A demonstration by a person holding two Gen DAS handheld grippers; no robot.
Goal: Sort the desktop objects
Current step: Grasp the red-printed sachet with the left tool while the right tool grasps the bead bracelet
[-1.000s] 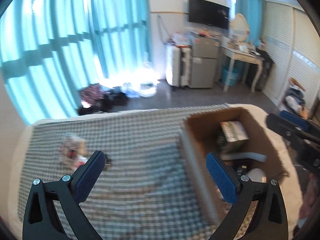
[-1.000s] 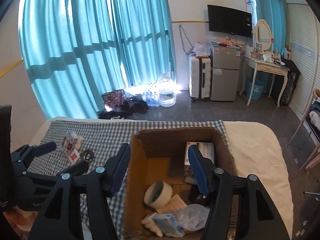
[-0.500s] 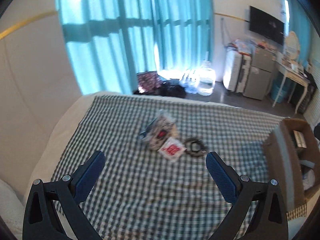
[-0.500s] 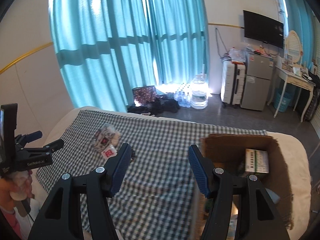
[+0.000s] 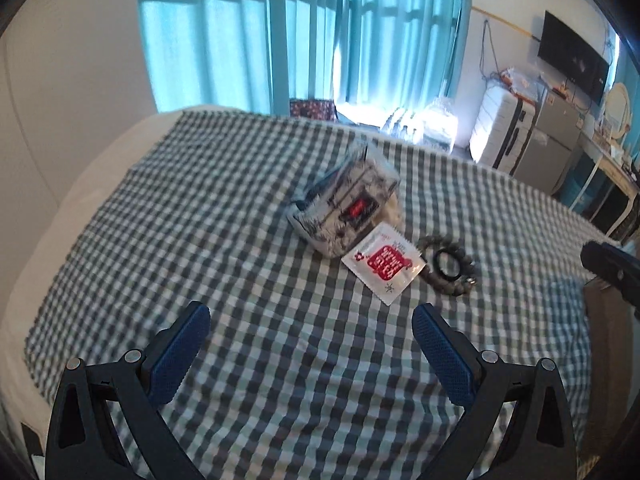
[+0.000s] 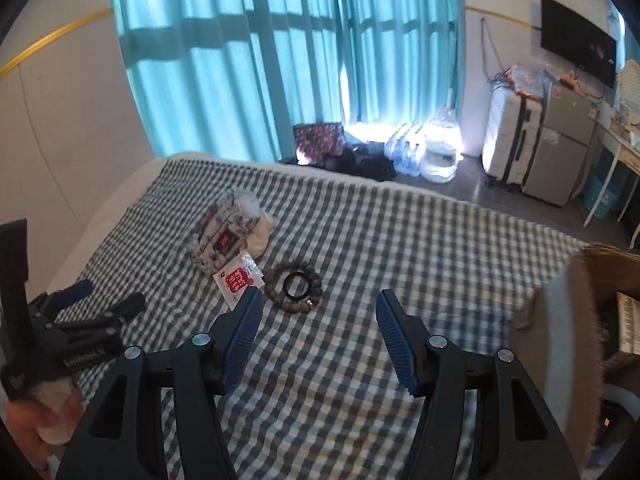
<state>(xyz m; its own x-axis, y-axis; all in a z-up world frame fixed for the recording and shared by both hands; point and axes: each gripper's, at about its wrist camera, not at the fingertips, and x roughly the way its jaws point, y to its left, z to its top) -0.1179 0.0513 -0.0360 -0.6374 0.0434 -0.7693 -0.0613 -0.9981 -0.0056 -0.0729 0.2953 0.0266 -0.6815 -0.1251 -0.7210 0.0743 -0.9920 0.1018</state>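
Three loose things remain for us on the checked cloth [image 6: 360,240], all clustered beside the bead bracelet [image 6: 294,286], which we take as our landmark: a red-and-white sachet [image 6: 238,280] touching its left edge, and a printed packet [image 6: 222,238] just beyond the sachet; the cardboard box [image 6: 568,344] stands well to the bracelet's right, already holding sorted things; so we judge the step in hand to be the reach for the next pick. Our right gripper [image 6: 318,312] hovers just short of the bracelet, its jaws closing with nothing between them; our left gripper [image 5: 310,332] hangs released and empty, short of the sachet. Next we must carry the right jaws forward and down to straddle the bracelet's rim. The bracelet lies flat, round, with no long axis, a dark ring inside it; the sachet's long axis seems to run diagonally, one corner pointing toward us, though blur makes this uncertain.
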